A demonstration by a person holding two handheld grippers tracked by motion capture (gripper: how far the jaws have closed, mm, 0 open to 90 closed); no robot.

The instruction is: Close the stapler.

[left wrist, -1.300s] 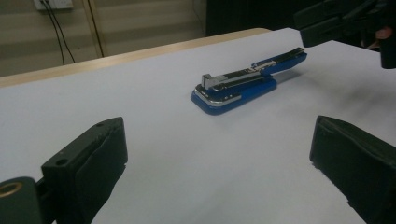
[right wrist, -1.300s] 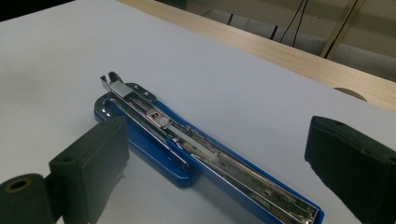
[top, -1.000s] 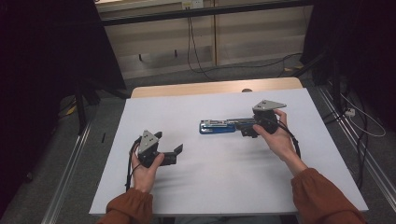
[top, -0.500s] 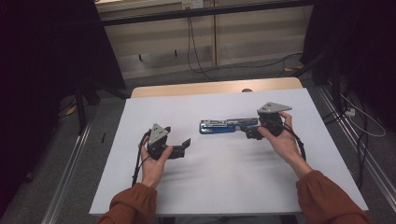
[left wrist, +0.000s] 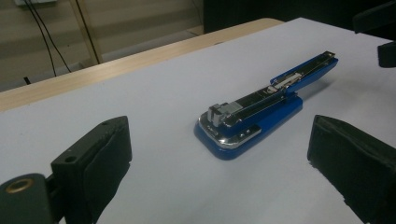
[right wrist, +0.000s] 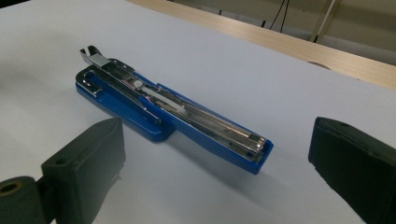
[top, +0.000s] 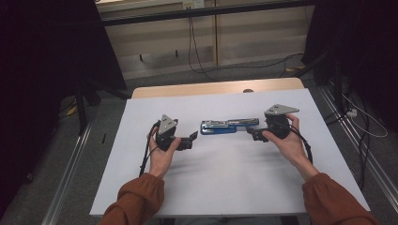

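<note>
A blue stapler [top: 229, 126] lies folded open and flat on the white tabletop [top: 225, 183], its metal staple track facing up. My left gripper [top: 190, 140] is just left of the stapler's wide end, jaws open and pointing right, apart from it. In the left gripper view the stapler [left wrist: 261, 109] lies ahead between my open fingers [left wrist: 93, 158]. My right gripper [top: 252, 134] sits at the stapler's right end, also open. In the right gripper view the stapler [right wrist: 173, 109] stretches away, its near tip just ahead of the gap between the fingers [right wrist: 355, 158], untouched.
A strip of bare wood [top: 211, 88] runs along the table's far edge. Beyond it are a floor with cables [top: 197, 56] and dark curtains on both sides. The other gripper [left wrist: 385, 46] shows at the top right of the left gripper view.
My left gripper has moved right and forward, closing in on the stapler's left end. The right gripper has slid slightly right. The stapler has not moved.
</note>
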